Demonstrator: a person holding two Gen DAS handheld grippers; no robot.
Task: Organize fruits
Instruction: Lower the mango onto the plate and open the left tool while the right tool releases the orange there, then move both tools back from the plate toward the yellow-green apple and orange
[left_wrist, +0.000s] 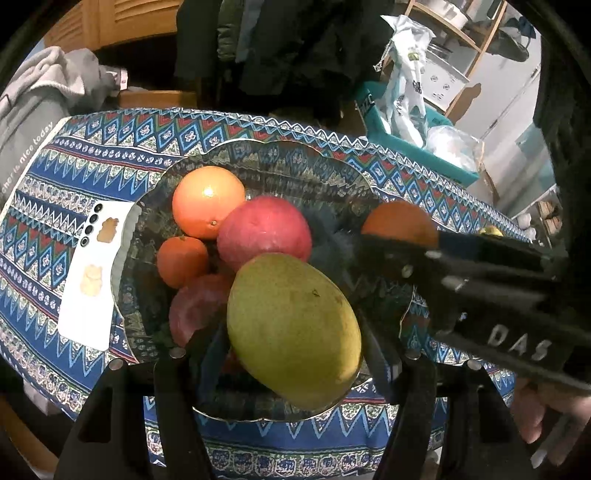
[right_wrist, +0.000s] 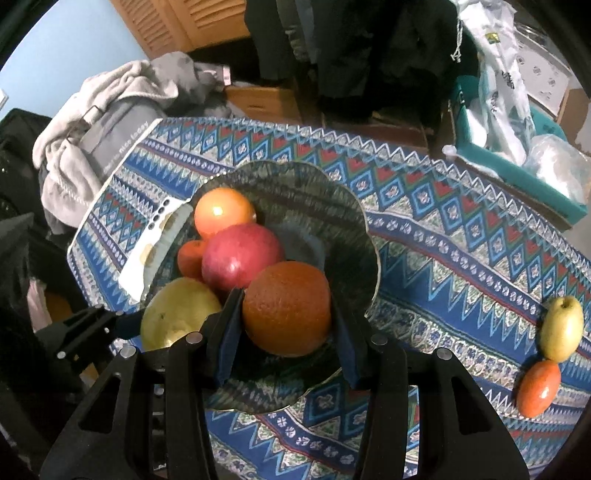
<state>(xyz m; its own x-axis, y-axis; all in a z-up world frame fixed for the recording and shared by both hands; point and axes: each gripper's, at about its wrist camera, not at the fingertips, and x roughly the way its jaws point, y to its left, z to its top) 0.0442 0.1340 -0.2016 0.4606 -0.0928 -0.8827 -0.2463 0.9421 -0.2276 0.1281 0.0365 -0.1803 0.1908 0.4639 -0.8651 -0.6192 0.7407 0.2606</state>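
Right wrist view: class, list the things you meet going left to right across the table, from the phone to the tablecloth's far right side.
White phone → mango → dark orange held by the right gripper → yellow-green fruit.

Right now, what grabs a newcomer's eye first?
Both grippers over the glass bowl, each with fruit between its jaws: left gripper on the mango, right gripper on a dark orange. Two fruits lie apart on the cloth, far right: a yellow one, an orange-red one.

You're looking at a white phone (left_wrist: 90, 273) lying on the patterned cloth (right_wrist: 461, 236), grey clothes (right_wrist: 107, 122) piling behind, a teal bin (left_wrist: 417, 144) holding plastic bags (left_wrist: 408, 74).
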